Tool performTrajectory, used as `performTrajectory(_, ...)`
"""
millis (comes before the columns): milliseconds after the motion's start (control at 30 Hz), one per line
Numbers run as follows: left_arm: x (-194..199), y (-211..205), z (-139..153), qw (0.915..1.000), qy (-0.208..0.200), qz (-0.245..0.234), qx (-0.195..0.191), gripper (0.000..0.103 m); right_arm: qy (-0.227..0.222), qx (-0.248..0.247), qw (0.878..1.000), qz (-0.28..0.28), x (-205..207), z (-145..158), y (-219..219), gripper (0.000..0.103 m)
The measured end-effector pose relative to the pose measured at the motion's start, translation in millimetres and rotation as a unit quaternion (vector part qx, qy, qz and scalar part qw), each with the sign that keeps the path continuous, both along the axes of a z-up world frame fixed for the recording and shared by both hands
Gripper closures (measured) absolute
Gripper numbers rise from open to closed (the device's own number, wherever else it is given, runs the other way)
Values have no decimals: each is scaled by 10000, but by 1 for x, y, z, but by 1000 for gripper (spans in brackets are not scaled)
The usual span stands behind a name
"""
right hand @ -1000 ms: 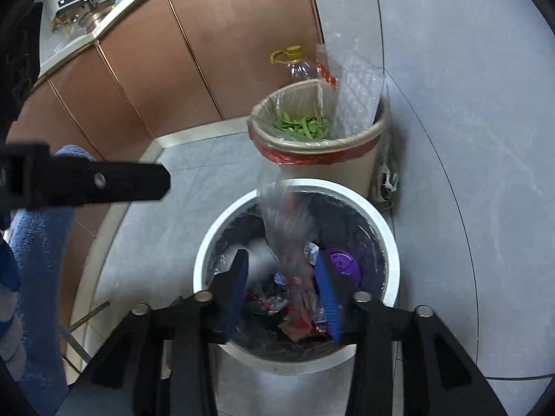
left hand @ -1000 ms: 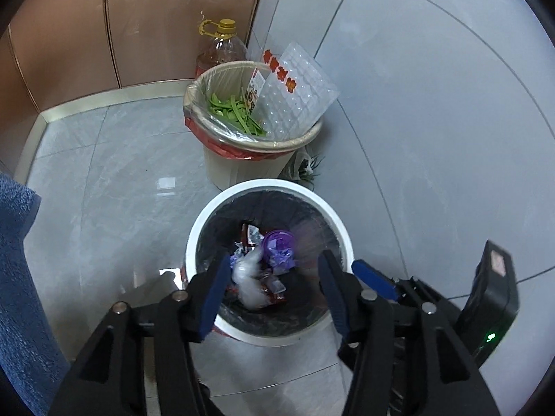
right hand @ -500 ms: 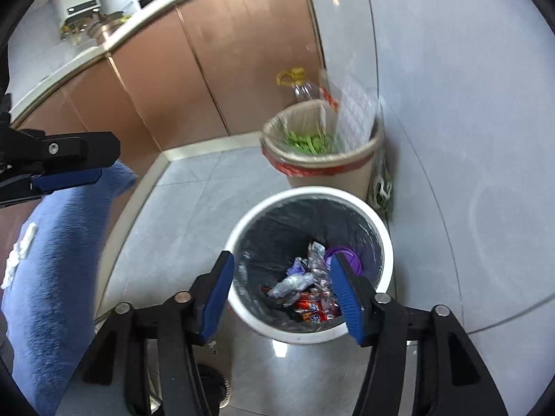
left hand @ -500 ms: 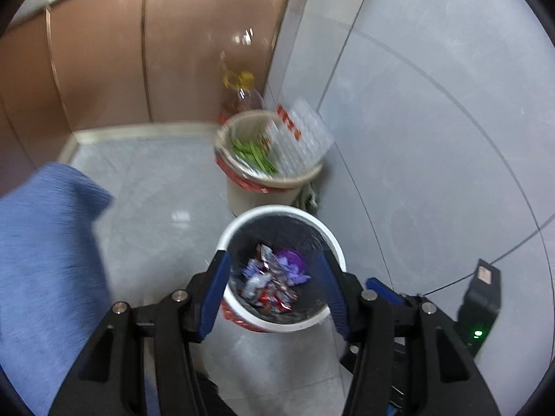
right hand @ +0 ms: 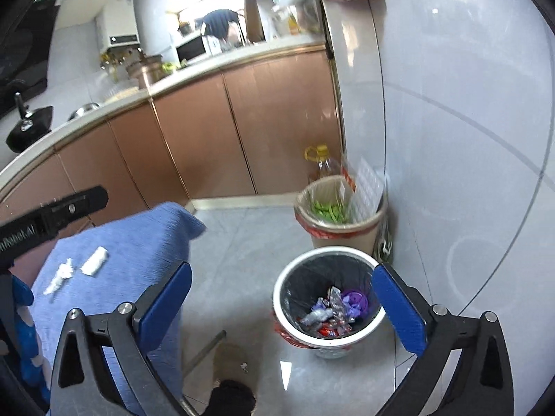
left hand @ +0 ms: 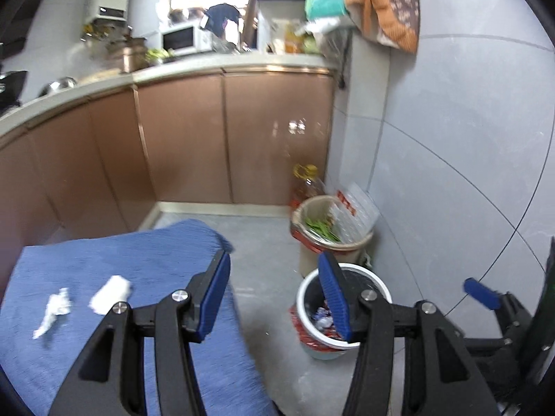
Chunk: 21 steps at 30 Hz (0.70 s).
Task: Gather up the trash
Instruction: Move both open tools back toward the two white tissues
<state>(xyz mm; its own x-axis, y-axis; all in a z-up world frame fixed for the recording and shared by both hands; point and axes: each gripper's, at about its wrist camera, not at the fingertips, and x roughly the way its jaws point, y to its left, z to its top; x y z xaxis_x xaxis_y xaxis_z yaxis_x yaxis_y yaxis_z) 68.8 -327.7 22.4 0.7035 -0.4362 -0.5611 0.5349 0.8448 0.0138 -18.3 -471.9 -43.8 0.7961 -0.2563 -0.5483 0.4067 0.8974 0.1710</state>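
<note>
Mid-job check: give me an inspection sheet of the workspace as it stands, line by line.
Surface: blue cloth draped over a low stand; grey tiled floor beside it.
Job's things: two white paper scraps lie on the cloth; white bin with black liner holds wrappers and something purple.
Clutter: beige bin with green scraps and a clear plastic tray; oil bottle behind it.
Grippers: left gripper open, empty; right gripper open, empty, the white bin seen between its fingers.
Cables: nothing seen.
Surroundings: brown cabinets, counter with microwave and pots, tiled wall on the right.
</note>
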Motion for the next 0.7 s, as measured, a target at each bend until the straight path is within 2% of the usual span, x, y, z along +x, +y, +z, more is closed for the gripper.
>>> performTrajectory(233,-35,60,26,9983,-376,432,-100,52,-350,-221,9990,164,-30,44,44,1)
performTrajectory(333,-48,87,35,9966,-491,634,-180,41,-497,-383,9978,190,-42,61,63,1)
performTrajectory(533,-79,139,53,9909,-785,1034,-361,39,-639,-595,9952,435,-54,84,97,1)
performTrajectory(700,-103,172,62,9839,-1074,1373,-405,32,-788,-708,9927,580,-66,97,124,1)
